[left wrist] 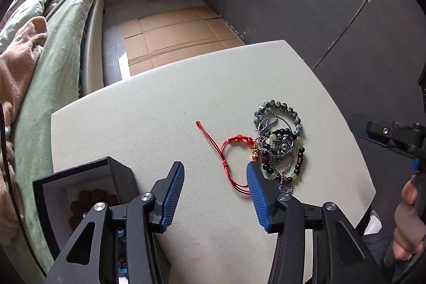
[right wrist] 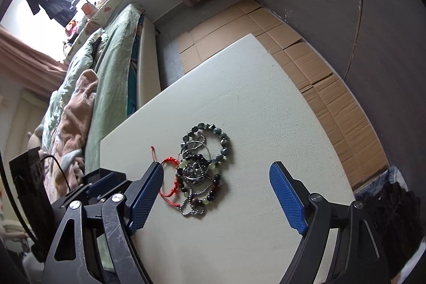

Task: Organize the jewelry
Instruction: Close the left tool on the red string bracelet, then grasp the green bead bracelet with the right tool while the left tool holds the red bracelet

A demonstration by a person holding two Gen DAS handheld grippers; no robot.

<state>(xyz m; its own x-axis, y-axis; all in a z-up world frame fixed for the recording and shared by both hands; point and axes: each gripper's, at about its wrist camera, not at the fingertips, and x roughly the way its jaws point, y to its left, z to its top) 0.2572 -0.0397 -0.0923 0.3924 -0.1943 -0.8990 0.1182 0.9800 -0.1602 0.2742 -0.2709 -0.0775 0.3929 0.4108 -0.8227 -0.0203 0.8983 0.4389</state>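
Cream table [left wrist: 165, 97] carries your tangled jewelry pile [left wrist: 279, 143] and red cord bracelet [left wrist: 231, 159]. Your right gripper [right wrist: 217, 193] angles down, jaws wide and empty. Your left gripper [left wrist: 215, 196] stands half open beside the cord, gripping nothing.

- The left gripper [left wrist: 215, 175] points steeply down, its two blue-padded fingers [left wrist: 174, 197] parted, with nothing pressed between them.
- The right gripper [right wrist: 217, 177] also tilts down, its blue fingers [right wrist: 286, 197] spread wide and holding nothing.
- In the left wrist view, the right gripper's black body shows at the far right edge, gripped from below by the person's hand [left wrist: 407, 225], fingers curled round the handle.
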